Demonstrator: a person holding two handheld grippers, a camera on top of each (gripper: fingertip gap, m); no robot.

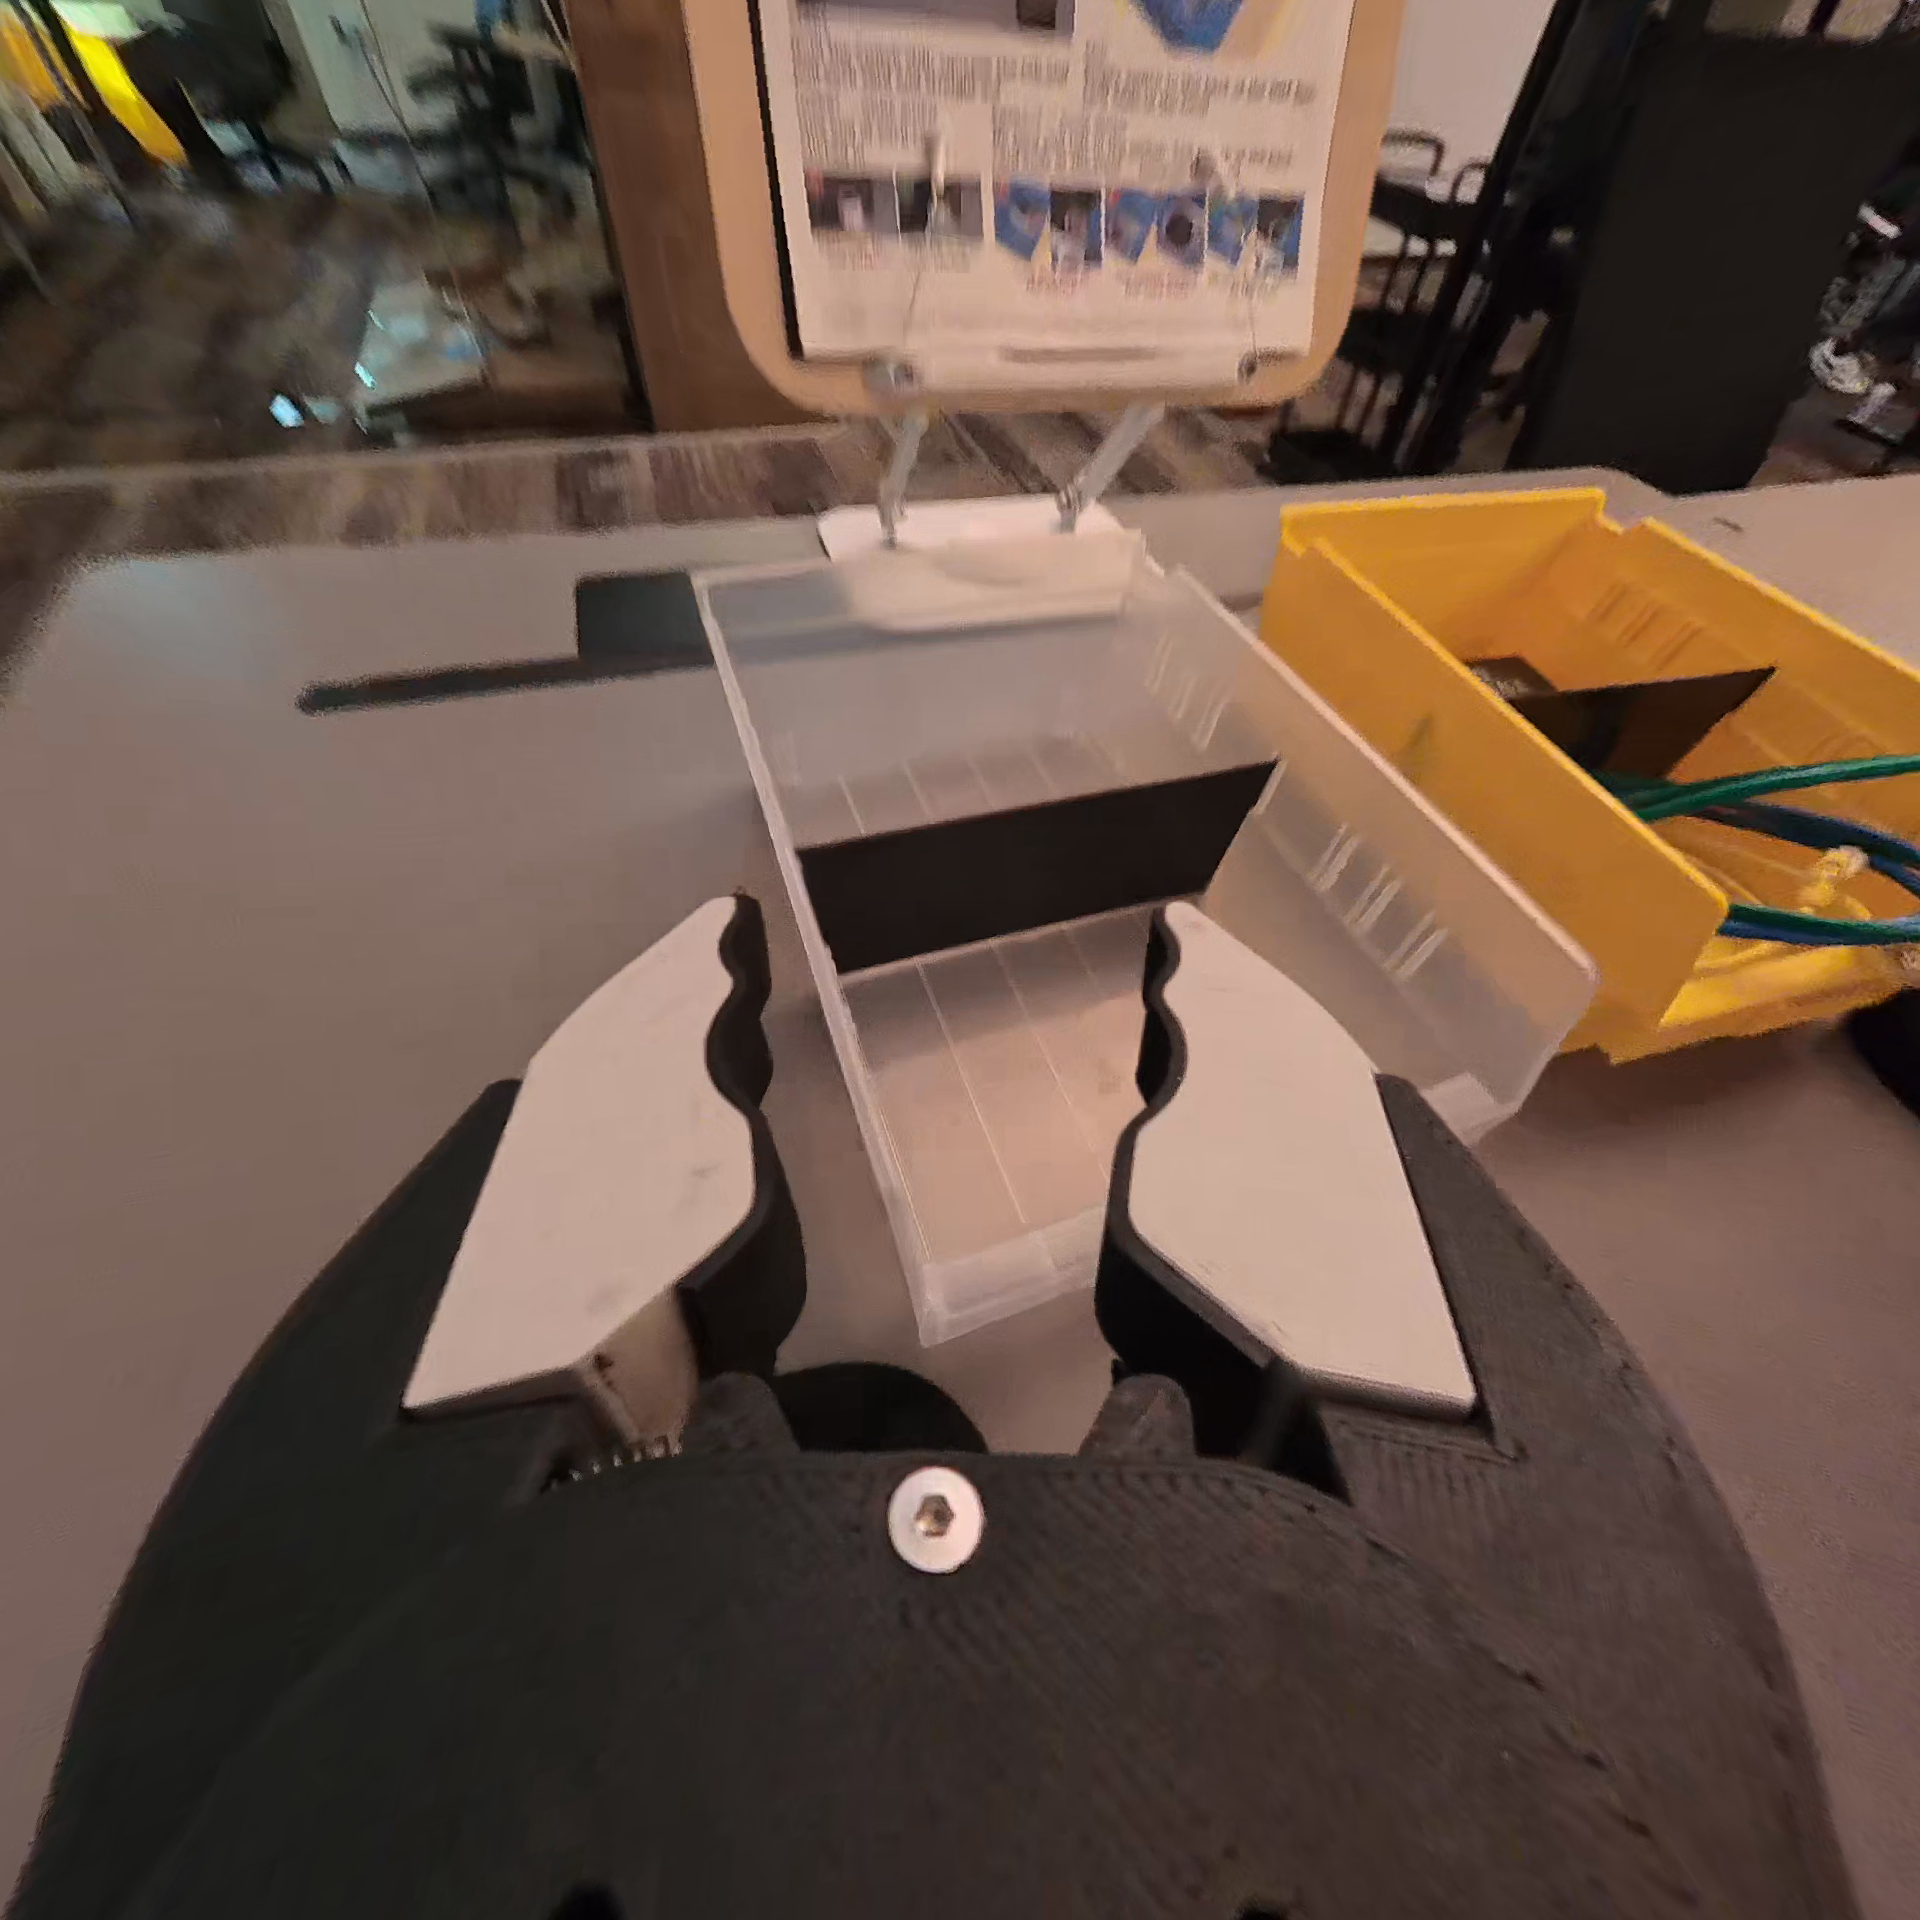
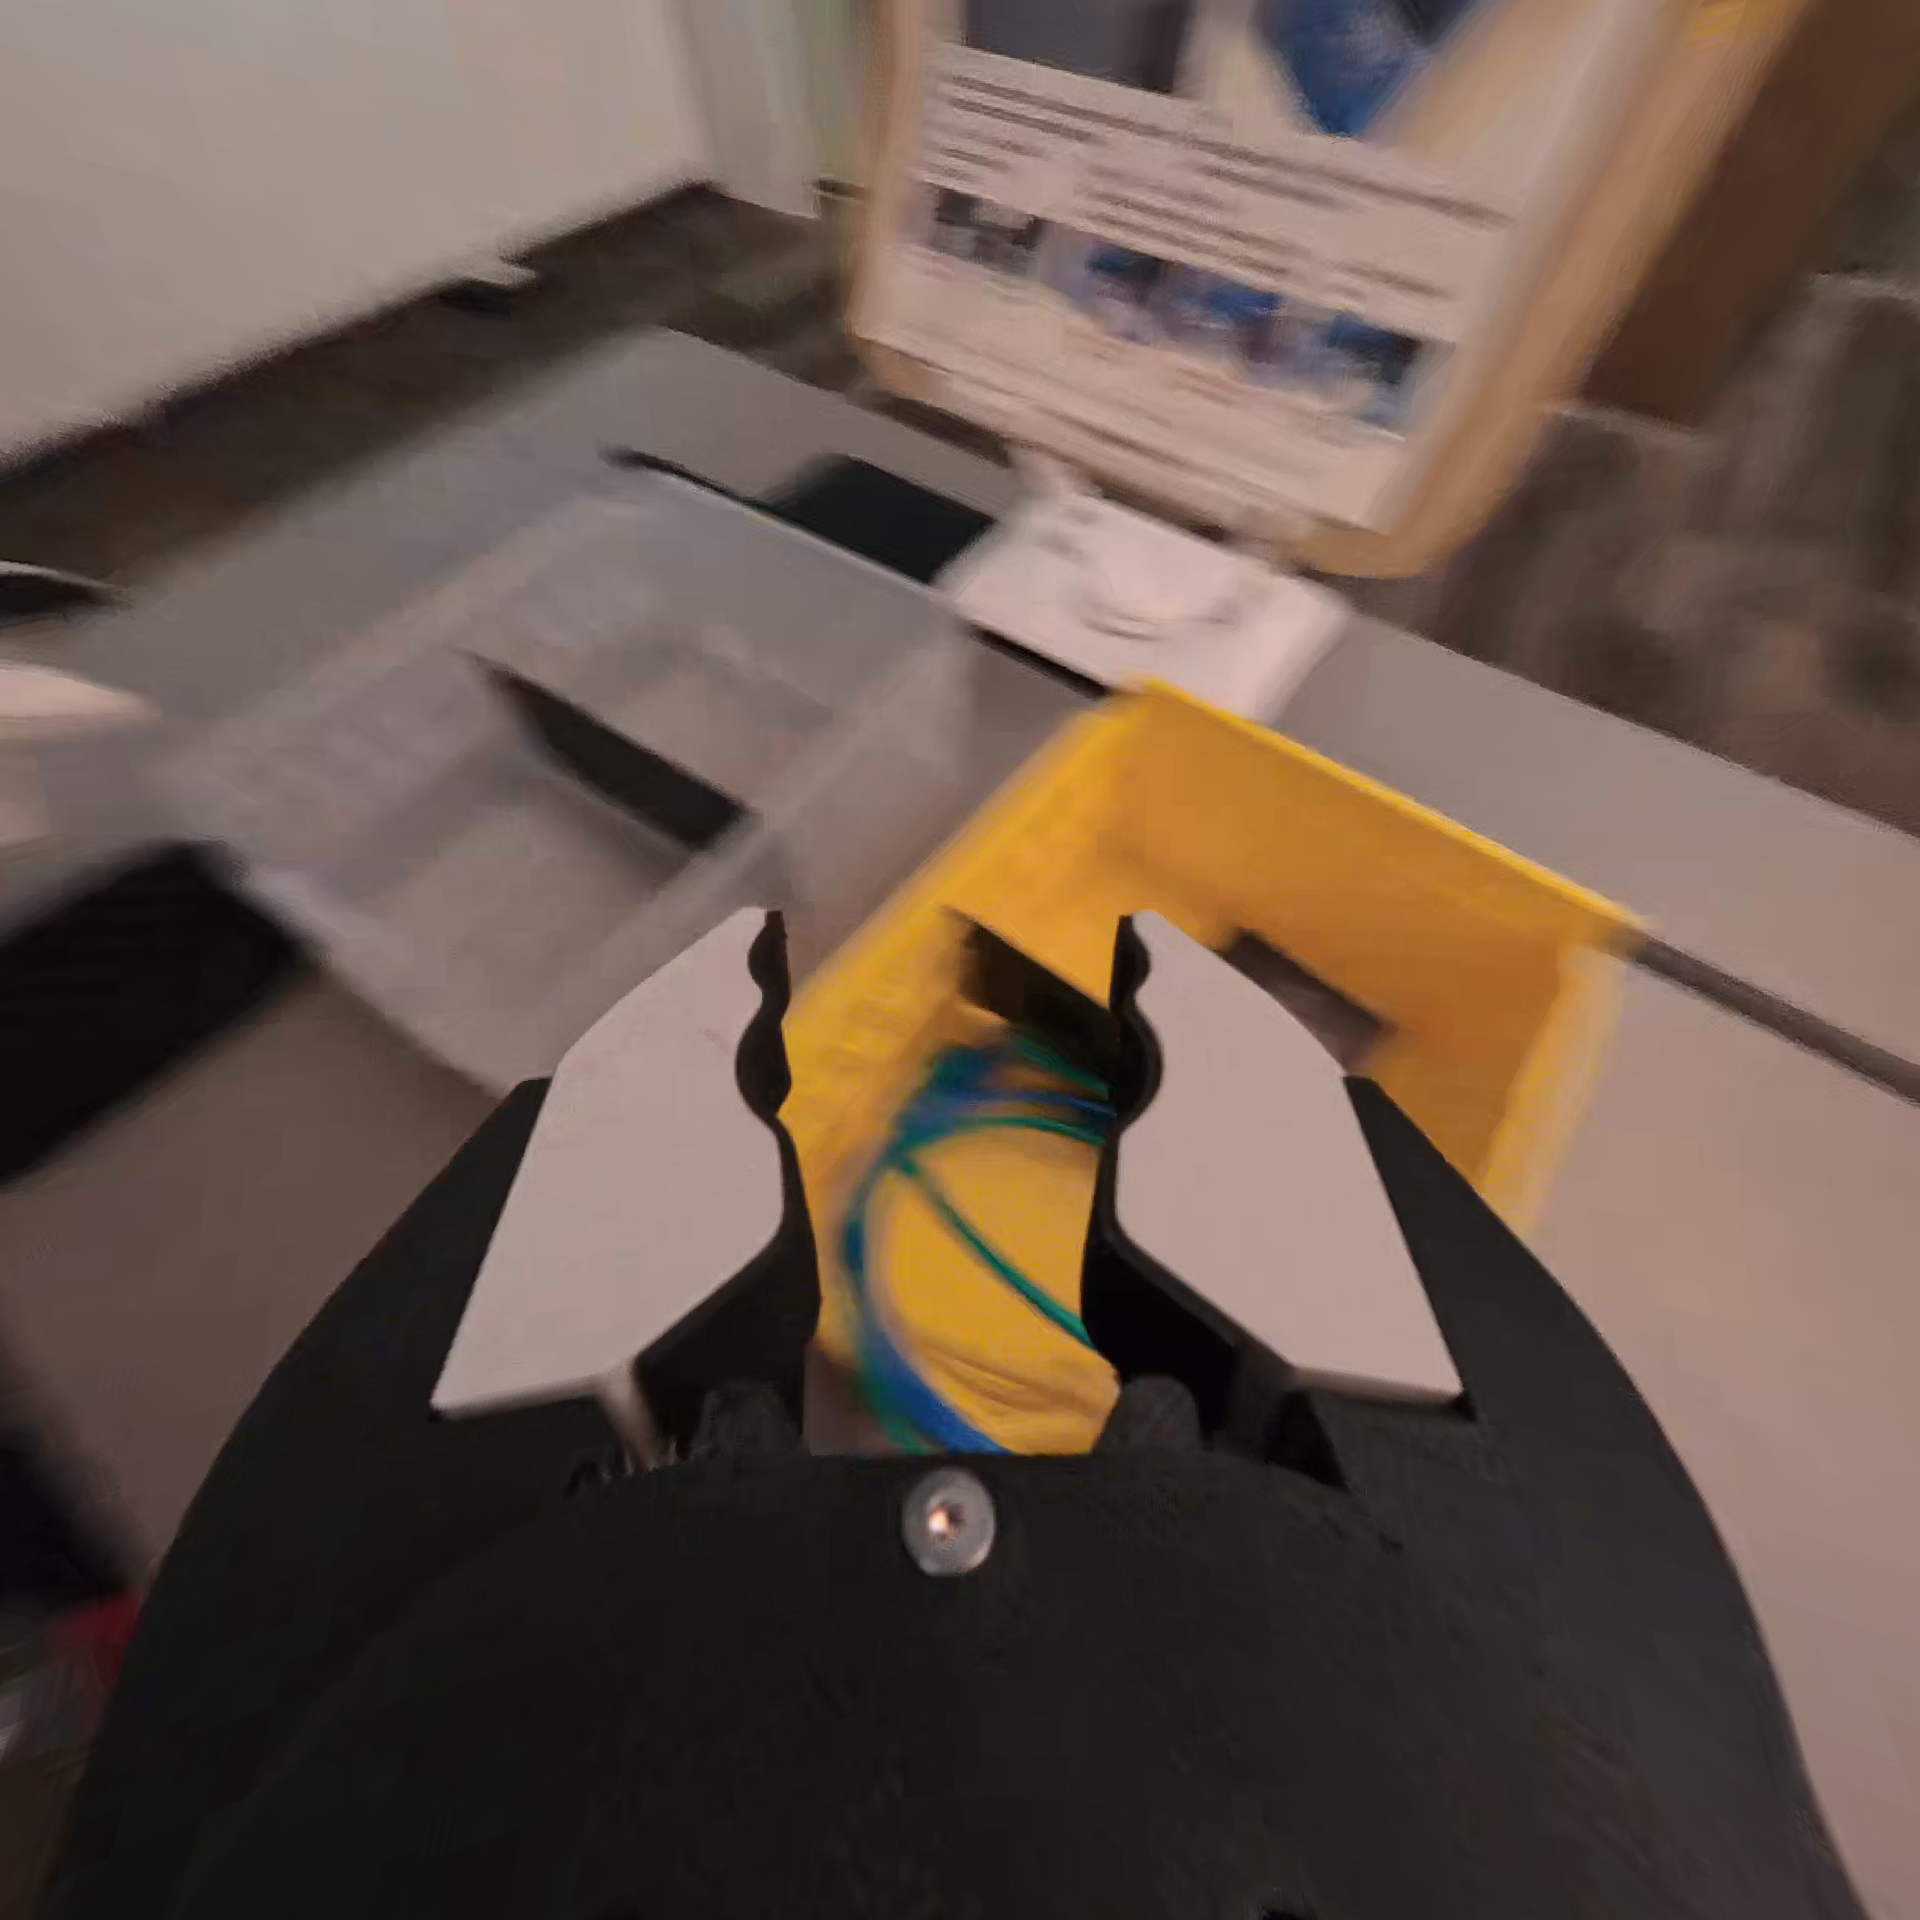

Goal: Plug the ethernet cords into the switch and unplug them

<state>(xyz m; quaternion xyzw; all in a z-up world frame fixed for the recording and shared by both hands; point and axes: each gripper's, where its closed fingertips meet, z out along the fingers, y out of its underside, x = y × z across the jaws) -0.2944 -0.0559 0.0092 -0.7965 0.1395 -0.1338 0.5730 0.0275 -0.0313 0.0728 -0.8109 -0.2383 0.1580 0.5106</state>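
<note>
A yellow bin (image 1: pixel 1455 748) stands at the right of the grey table and holds blue and green ethernet cords (image 1: pixel 1787 821) in front of a black divider (image 1: pixel 1652 707). My left gripper (image 1: pixel 951 920) is open and empty, hovering over the near end of a clear plastic bin (image 1: pixel 1392 904) that has a black divider (image 1: pixel 1029 862) across its middle. My right gripper (image 2: pixel 945 935) is open and empty, just above the yellow bin (image 2: pixel 1299 831), with the cords (image 2: pixel 935 1174) showing between its fingers. This view is blurred. No switch shows clearly.
A wood-framed instruction sheet (image 1: pixel 1049 177) stands on a white base (image 1: pixel 977 561) at the table's back edge. A black strip (image 1: pixel 520 675) lies on the table at the left. The clear bin shows blurred in the right wrist view (image 2: pixel 499 727).
</note>
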